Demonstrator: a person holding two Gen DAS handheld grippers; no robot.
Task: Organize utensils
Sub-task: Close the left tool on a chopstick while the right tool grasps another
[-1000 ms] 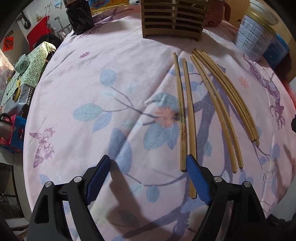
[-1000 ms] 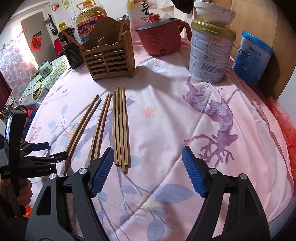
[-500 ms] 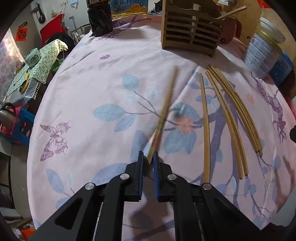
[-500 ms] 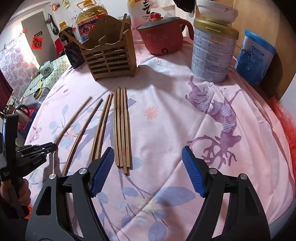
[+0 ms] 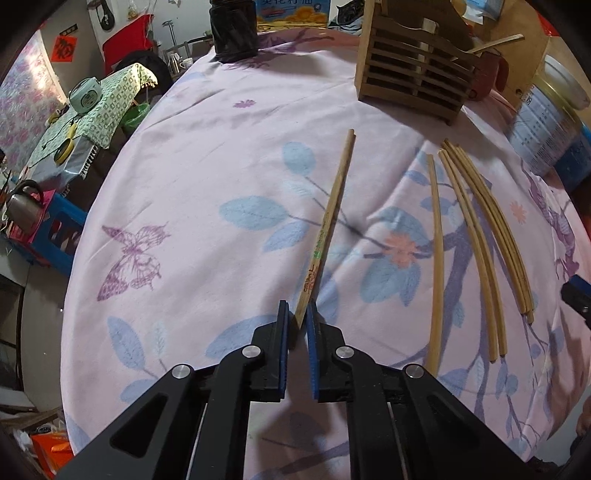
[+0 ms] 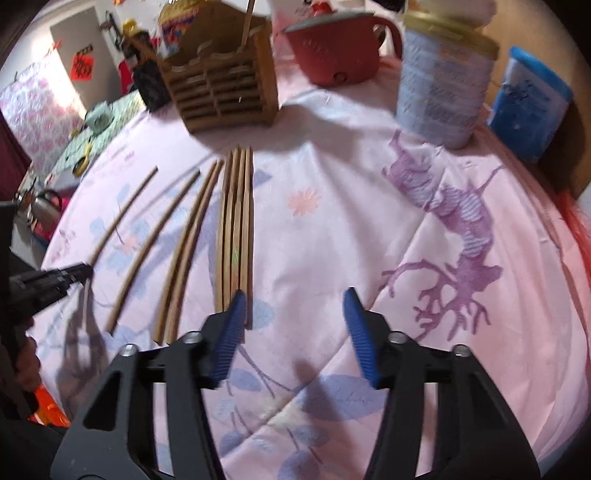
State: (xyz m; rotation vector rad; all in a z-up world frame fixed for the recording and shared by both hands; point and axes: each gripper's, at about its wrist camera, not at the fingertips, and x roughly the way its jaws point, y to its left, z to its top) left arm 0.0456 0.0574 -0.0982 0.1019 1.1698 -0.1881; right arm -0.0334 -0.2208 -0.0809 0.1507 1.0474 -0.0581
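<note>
My left gripper (image 5: 297, 308) is shut on the near end of a printed wooden chopstick (image 5: 328, 221), which slants away over the pink cloth. Its jaws are opening very slightly, and the pads still pinch the stick. In the right wrist view the same chopstick (image 6: 122, 214) is the leftmost one. My right gripper (image 6: 293, 295) hovers low over the cloth with its jaws closing and only cloth between them. Its left pad (image 6: 232, 325) lies at the near end of a bundle of several chopsticks (image 6: 236, 221). A slatted wooden holder (image 6: 225, 85) stands at the back.
A single chopstick (image 6: 159, 243) and a pair (image 6: 192, 247) lie between the held stick and the bundle. A red pot (image 6: 336, 48), a tall tin (image 6: 443, 85) and a blue tub (image 6: 528, 107) stand at the back right. A black cup (image 5: 232, 29) stands at the back left.
My left gripper shut on the leftmost chopstick and swung it left, away from its neighbour. My right gripper sank toward the bundle's near end and its jaws narrowed.
</note>
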